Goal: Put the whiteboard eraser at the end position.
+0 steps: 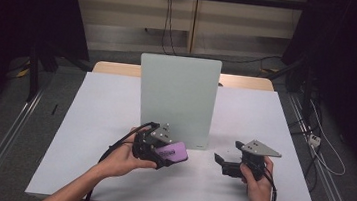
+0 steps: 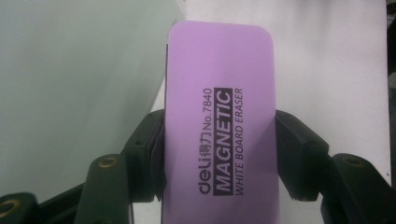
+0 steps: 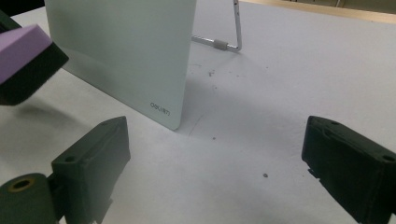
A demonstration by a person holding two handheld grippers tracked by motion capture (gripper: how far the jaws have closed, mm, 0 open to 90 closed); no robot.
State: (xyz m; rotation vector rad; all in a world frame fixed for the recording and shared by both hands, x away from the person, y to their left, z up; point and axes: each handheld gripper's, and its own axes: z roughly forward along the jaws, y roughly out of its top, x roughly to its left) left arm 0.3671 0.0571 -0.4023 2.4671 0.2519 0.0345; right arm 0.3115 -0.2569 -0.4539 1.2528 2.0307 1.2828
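A purple magnetic whiteboard eraser (image 2: 222,116) sits clamped between the jaws of my left gripper (image 2: 219,158), which is shut on its long sides. From above, that eraser (image 1: 172,151) hangs just in front of the lower left part of the upright pale green board (image 1: 176,98), with my left gripper (image 1: 161,151) behind it. The eraser's purple top and black felt (image 3: 25,65) show at the left of the right gripper view, lifted off the table. My right gripper (image 3: 215,163) stands open and empty over the white table, right of the board (image 3: 126,51); from above my right gripper (image 1: 225,163) points left.
The board leans on a wire stand (image 3: 229,42) on the white tabletop (image 1: 94,122). Small dark specks lie on the table by the board's corner (image 3: 212,72). Cables trail from both grippers. Floor rails and cords lie beyond the table's sides.
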